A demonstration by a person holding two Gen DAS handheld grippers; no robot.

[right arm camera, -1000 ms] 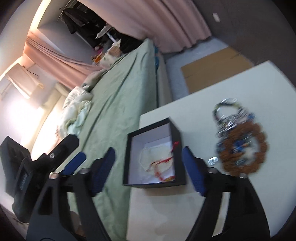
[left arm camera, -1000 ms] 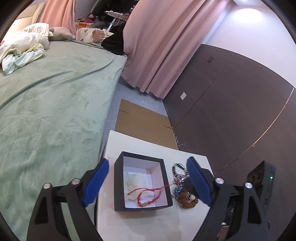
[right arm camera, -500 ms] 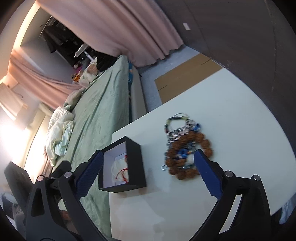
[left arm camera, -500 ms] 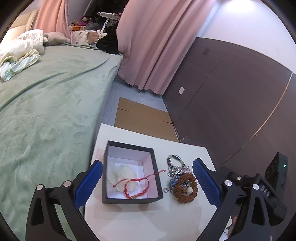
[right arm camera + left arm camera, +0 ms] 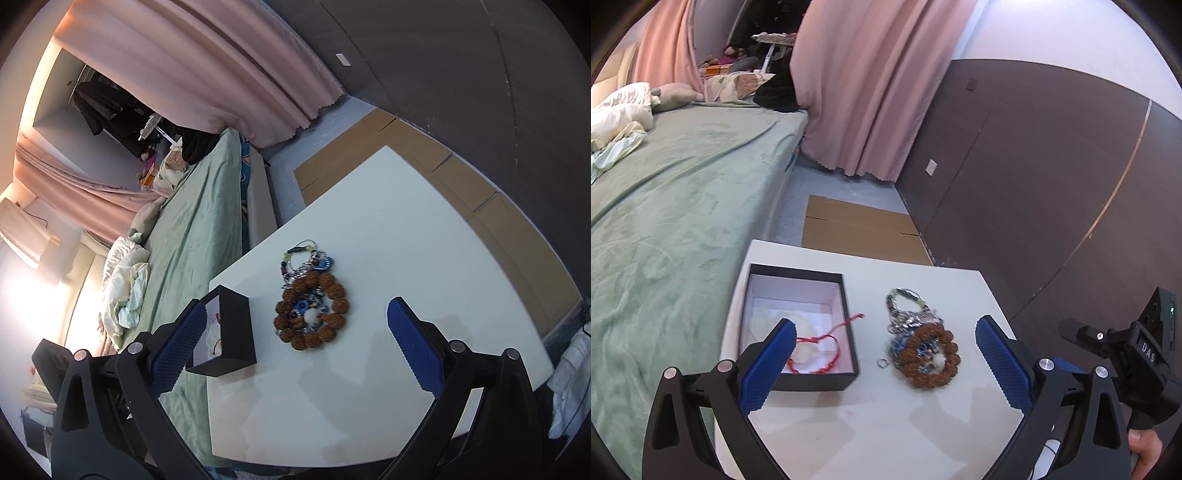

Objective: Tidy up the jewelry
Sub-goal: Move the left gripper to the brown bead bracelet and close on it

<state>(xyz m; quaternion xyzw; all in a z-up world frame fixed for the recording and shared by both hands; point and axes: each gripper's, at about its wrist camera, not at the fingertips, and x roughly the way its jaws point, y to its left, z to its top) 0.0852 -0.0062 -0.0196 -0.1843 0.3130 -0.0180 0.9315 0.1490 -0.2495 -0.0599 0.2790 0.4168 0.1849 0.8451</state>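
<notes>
A black box (image 5: 798, 380) with a white lining stands on the white table (image 5: 886, 424), also in the right wrist view (image 5: 236, 332). A red string bracelet (image 5: 831, 347) lies in it, one end over the right wall. To its right lies a pile of jewelry: a brown bead bracelet (image 5: 931, 358) (image 5: 314, 314), silver and blue pieces (image 5: 908, 314), and a small ring (image 5: 882, 363). My left gripper (image 5: 884, 354) is open and empty above the table. My right gripper (image 5: 295, 336) is open and empty, above the pile.
A bed with a green blanket (image 5: 672, 206) runs along the table's left side. Flat cardboard (image 5: 857, 232) lies on the floor beyond the table. A dark wall (image 5: 1034, 177) and pink curtains (image 5: 864, 92) stand behind. The right gripper's body (image 5: 1137, 354) shows at the right.
Both grippers have drawn back and shifted right, from over the box toward the jewelry pile. Both stay open. The red bracelet stays in the box.
</notes>
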